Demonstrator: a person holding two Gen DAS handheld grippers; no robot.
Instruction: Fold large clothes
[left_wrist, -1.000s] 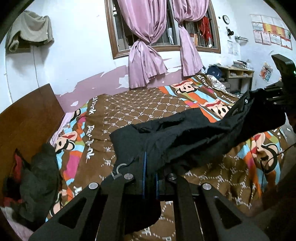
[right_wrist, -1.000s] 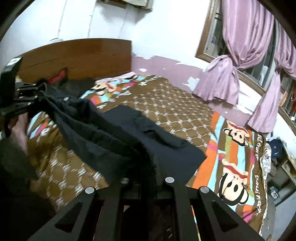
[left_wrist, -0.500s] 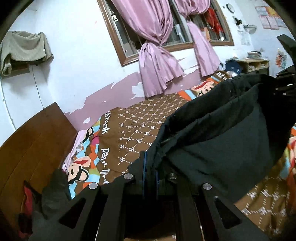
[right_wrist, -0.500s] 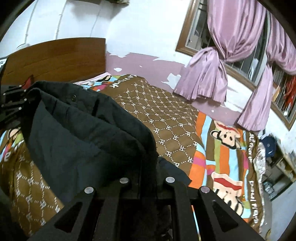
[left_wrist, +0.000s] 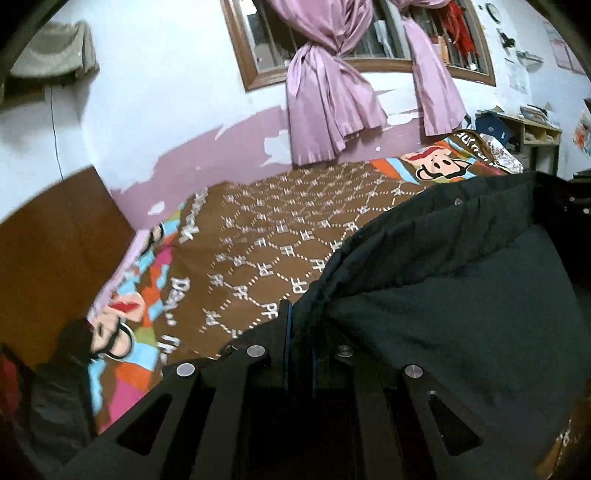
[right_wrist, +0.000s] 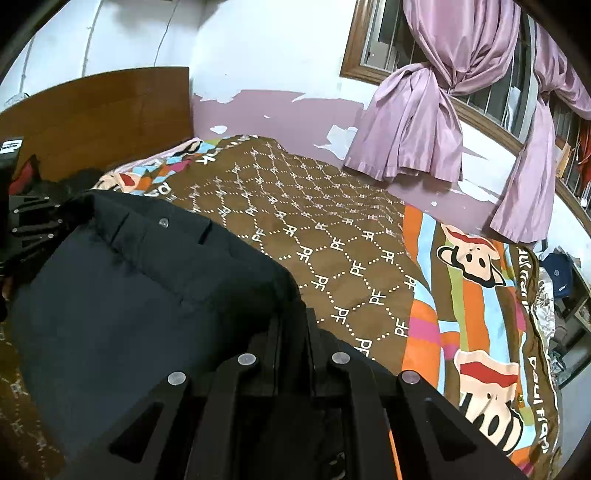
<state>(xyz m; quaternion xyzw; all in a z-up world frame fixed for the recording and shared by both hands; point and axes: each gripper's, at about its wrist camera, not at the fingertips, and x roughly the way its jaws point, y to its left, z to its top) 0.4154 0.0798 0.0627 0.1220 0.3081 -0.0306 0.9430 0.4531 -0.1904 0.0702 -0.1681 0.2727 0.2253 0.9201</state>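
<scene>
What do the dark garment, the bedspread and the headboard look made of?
Dark garment: matte woven cloth, possibly cotton; soft creases, metal snap. Bedspread: printed fabric, perhaps quilted; it follows the mattress. Headboard: reddish-brown wood or veneer, slightly glossy with faint grain.

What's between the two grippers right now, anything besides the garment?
Only the black garment, stretched from the right gripper to the left gripper; both wrist views show it, with the patterned bedspread beyond.

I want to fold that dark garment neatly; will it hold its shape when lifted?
Probably not: the dark garment sags and creases between the two tongs, so it looks floppy. Its thick folds suggest some weight. It should drape, not slide, on the bedspread.
</scene>
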